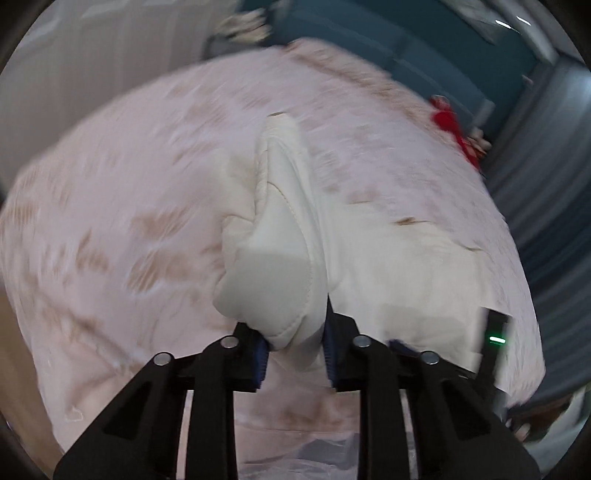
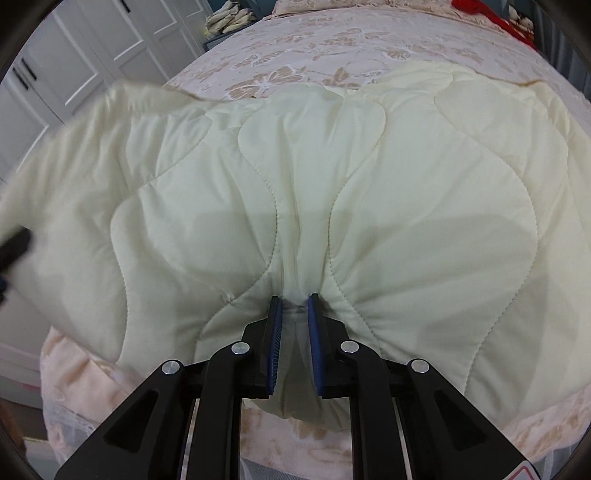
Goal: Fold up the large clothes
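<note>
A large cream quilted blanket (image 2: pixel 332 177) lies spread over a bed with a pink flowered cover (image 2: pixel 295 66). My right gripper (image 2: pixel 294 301) is shut on a bunched fold at the blanket's near edge. My left gripper (image 1: pixel 295 332) is shut on a thick corner of the same blanket (image 1: pixel 273 258), lifted above the bed cover (image 1: pixel 129 206); the left wrist view is blurred. The left gripper shows at the left edge of the right wrist view (image 2: pixel 11 247), holding the raised corner. The right gripper's body (image 1: pixel 495 339) shows at the right of the left wrist view.
A red object (image 1: pixel 450 125) lies at the bed's far right edge, also in the right wrist view (image 2: pixel 487 11). White wardrobe doors (image 2: pixel 92 48) stand to the left. A teal wall or headboard (image 1: pixel 424 44) is beyond the bed. Folded pale items (image 2: pixel 229 18) sit past the bed's far corner.
</note>
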`<action>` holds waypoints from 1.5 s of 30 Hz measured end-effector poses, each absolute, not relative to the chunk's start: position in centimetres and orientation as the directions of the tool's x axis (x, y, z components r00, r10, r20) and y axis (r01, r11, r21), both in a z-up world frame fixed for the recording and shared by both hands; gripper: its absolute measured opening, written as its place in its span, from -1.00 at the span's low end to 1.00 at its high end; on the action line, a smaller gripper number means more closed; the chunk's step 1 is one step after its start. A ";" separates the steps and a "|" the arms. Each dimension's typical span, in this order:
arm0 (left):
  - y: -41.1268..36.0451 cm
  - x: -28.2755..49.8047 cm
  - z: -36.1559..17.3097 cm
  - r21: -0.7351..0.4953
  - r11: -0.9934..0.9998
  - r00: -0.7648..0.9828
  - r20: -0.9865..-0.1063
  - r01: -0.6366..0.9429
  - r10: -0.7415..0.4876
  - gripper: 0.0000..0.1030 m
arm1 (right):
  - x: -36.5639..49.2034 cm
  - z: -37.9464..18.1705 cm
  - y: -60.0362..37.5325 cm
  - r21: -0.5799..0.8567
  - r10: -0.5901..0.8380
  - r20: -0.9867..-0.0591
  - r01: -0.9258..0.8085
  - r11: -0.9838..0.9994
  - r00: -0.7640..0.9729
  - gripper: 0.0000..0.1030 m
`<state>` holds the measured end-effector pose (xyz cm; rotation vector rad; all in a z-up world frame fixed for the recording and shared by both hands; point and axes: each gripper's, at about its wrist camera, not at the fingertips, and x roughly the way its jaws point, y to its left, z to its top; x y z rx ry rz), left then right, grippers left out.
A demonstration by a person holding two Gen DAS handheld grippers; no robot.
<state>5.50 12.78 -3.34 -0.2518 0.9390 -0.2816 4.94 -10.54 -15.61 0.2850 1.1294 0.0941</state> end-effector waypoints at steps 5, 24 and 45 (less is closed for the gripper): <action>8.2 3.6 1.4 -0.292 0.918 0.595 -0.699 0.269 -0.397 -0.64 | 2.3 -12.3 -12.6 0.348 0.252 -0.842 0.124 0.929 0.476 -0.81; -8.6 1.6 3.4 -0.189 0.806 0.478 -0.721 0.561 -0.502 -0.67 | -2.9 -14.9 -17.5 0.581 0.444 -0.763 0.199 0.789 0.469 -0.93; -21.9 -0.4 -8.3 -0.091 0.741 0.318 -0.863 0.665 -0.392 -0.64 | -11.6 -8.5 -33.4 0.468 0.155 -0.788 0.415 0.780 0.596 -0.82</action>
